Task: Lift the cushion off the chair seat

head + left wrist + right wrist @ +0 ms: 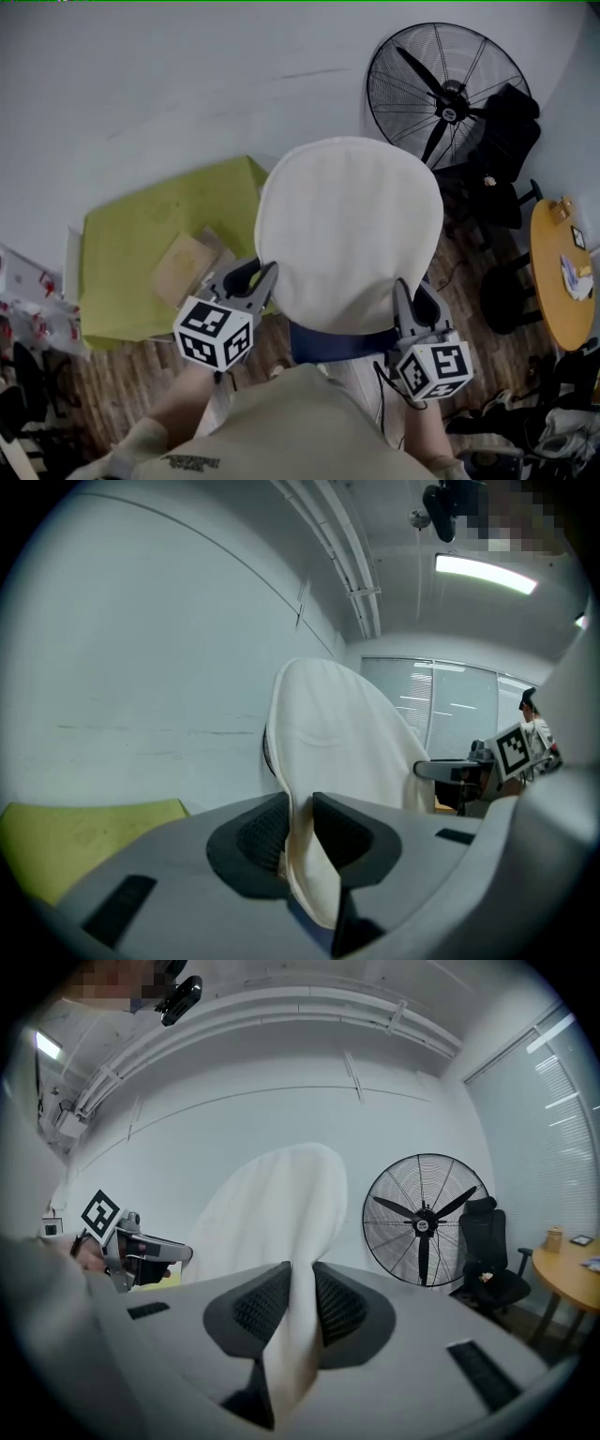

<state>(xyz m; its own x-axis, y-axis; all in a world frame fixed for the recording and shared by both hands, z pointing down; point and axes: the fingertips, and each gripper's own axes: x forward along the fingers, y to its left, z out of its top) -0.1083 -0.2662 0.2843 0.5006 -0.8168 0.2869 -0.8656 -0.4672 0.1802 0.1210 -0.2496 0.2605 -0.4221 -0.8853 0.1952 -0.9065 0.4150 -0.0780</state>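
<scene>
My left gripper (265,275) has its jaws nearly together, clamped on the left edge of the cushion (347,230). In the left gripper view the cream fabric is squeezed thin between the dark pads (264,832). My right gripper (405,298) does likewise on the opposite edge, with narrow jaws pinching the fabric.

The cushion hangs between the two grippers, raised in front of my chest with its broad face toward me. It is a rounded, off-white pad with faint ribbed lines across the cover and a soft crease near my left grip. Under its lower edge a dark blue shape (337,342) shows, possibly the chair seat.

To my left lies a yellow-green surface (141,244) with a flat brown cardboard piece (183,267) on it; I can't tell whether that is a box holding anything. Beyond the cushion stands a black fan (445,94) with a black office chair (502,141) beside it. A round wooden table (546,291) at the right carries a few small items.
</scene>
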